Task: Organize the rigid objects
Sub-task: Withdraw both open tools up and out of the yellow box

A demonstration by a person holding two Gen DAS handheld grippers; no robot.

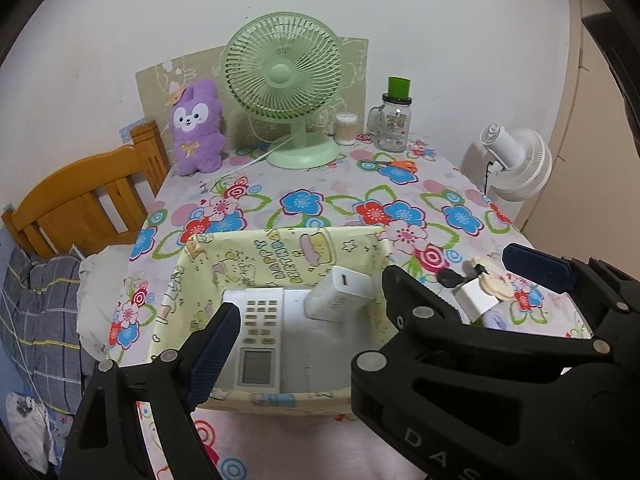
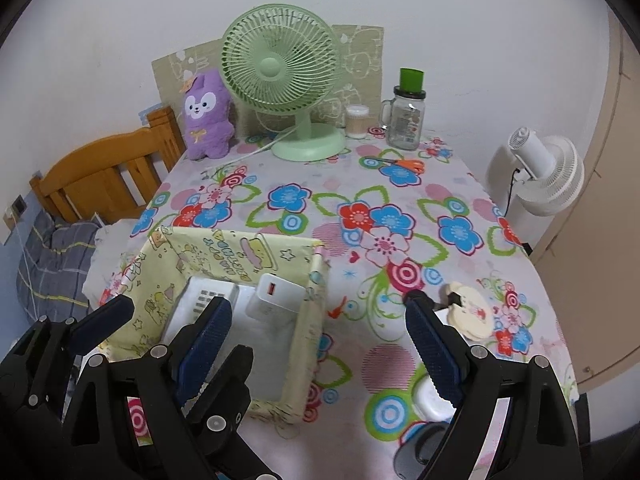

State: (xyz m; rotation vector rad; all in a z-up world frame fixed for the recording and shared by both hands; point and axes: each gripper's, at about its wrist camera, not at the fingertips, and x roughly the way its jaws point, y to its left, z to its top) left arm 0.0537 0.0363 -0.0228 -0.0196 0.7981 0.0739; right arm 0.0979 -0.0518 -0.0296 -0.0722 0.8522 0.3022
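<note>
A yellow fabric basket [image 1: 280,252] [image 2: 304,344] stands at the near edge of the flowered table. Inside lie a white remote control [image 1: 258,336] [image 2: 200,300] and a white charger block [image 1: 340,292] [image 2: 272,296]. My left gripper [image 1: 316,320] [image 2: 182,330] hangs open over the basket, nothing between its fingers. The right gripper [image 2: 318,304] [image 1: 456,272] is open and empty beside it, spanning the basket's right wall. Right of the basket lie a round cream trinket [image 2: 472,314] [image 1: 496,282] with a black key, and a small white case [image 2: 430,400].
At the back stand a green desk fan [image 1: 284,92], a purple plush [image 1: 196,128], a cotton-swab tub [image 1: 346,128] and a glass mug jar [image 1: 394,124]. Orange scissors [image 1: 400,165] lie near them. A wooden bed end [image 1: 80,200] is left, a white fan [image 1: 520,168] right.
</note>
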